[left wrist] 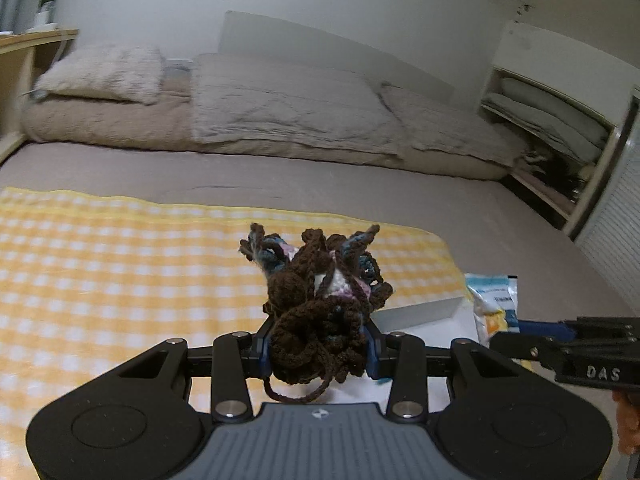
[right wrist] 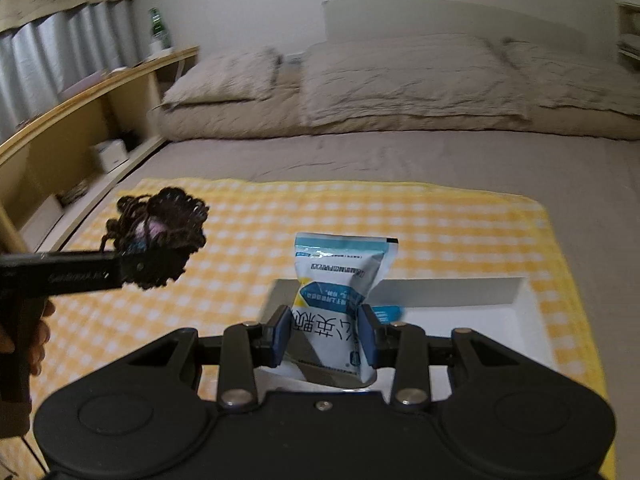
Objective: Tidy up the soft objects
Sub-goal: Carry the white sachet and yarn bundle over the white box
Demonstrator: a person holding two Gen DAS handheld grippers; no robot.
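Brown crochet bundle (left wrist: 320, 304) is clamped in my left claw (left wrist: 318, 354); my right claw (right wrist: 325, 336) grips a pouch (right wrist: 340, 300) over the white tray (right wrist: 524, 312) on the bed's checked cloth (right wrist: 248, 232).

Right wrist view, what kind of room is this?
Most likely a bedroom: a wide bed with pillows along its head, a folded duvet, and a wooden bedside shelf beside it.

Knitted yarn bundle (left wrist: 320, 304) — glossy pouch (right wrist: 340, 304).

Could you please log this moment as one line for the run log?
left claw: shut on yarn | right claw: shut on pouch | pouch over tray
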